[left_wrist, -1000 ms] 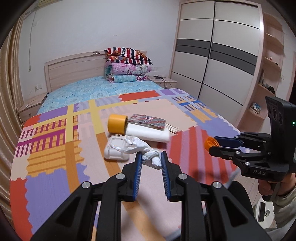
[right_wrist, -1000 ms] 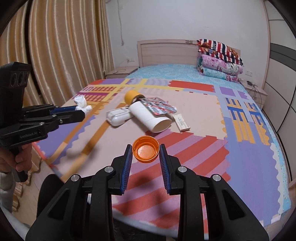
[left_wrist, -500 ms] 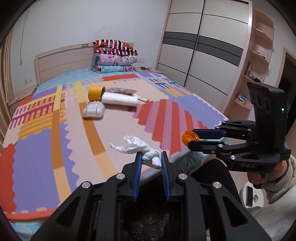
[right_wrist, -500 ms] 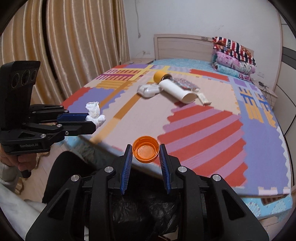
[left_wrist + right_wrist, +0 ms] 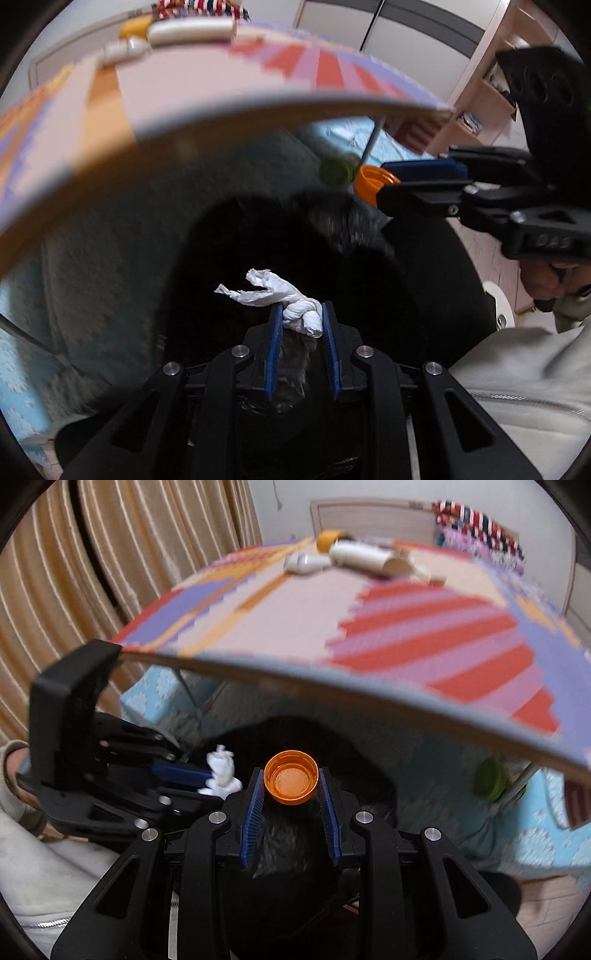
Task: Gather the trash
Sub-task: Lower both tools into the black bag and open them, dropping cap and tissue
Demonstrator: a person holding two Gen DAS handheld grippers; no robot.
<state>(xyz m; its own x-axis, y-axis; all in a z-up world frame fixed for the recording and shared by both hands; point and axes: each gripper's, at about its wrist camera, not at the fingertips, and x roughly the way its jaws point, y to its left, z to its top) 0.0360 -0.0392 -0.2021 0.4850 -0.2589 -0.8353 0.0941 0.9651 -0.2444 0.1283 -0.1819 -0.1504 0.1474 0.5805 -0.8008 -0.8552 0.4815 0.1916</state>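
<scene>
My left gripper (image 5: 300, 312) is shut on a crumpled white tissue (image 5: 291, 308), which hangs over the dark mouth of a black trash bag (image 5: 258, 251) below the bed's edge. In the right wrist view my right gripper (image 5: 291, 784) is shut on an orange bottle cap (image 5: 291, 782), open side up, over the same black bag (image 5: 317, 738). The left gripper (image 5: 218, 775) with the tissue (image 5: 221, 771) sits just to the left of the cap. The right gripper (image 5: 373, 192) with the cap (image 5: 371, 181) shows at the right in the left wrist view.
The patterned foam mat (image 5: 369, 627) on the bed overhangs the bag. On it lie a white tube (image 5: 365, 557), a yellow tape roll (image 5: 327, 539) and a white case (image 5: 304, 563). Curtains (image 5: 92, 572) hang at left, a wardrobe (image 5: 406, 33) at right. Grey sleeves (image 5: 535, 369) are nearby.
Both grippers have come down off the bed and tilted downward, so they now hang below the mat's edge over the black bag. The tissue and the cap stay gripped.
</scene>
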